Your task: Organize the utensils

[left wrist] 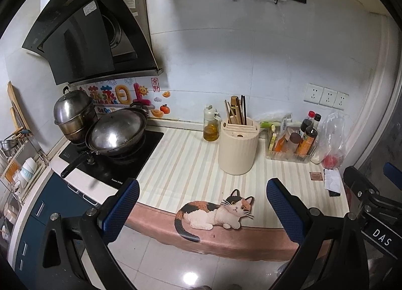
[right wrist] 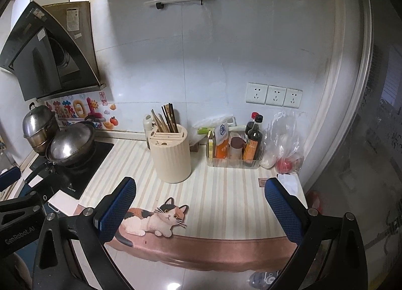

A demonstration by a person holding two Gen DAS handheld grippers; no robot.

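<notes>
**Hovering with both claws spread wide before the counter**

Facing the striped counter mat point(left wrist: 191, 164), we hold the left gripper point(left wrist: 202, 210) and the right gripper point(right wrist: 201, 208) with jaws wide apart, nothing between them. The chopsticks and wooden utensils point(right wrist: 165, 120) stand upright in the cream ribbed cylindrical holder point(right wrist: 173, 156), near the back wall; their lower ends are hidden inside it. Beside it, the clear plastic tray of sauce bottles point(right wrist: 233, 163) partly masks its contents. We cannot read the labels.
</notes>
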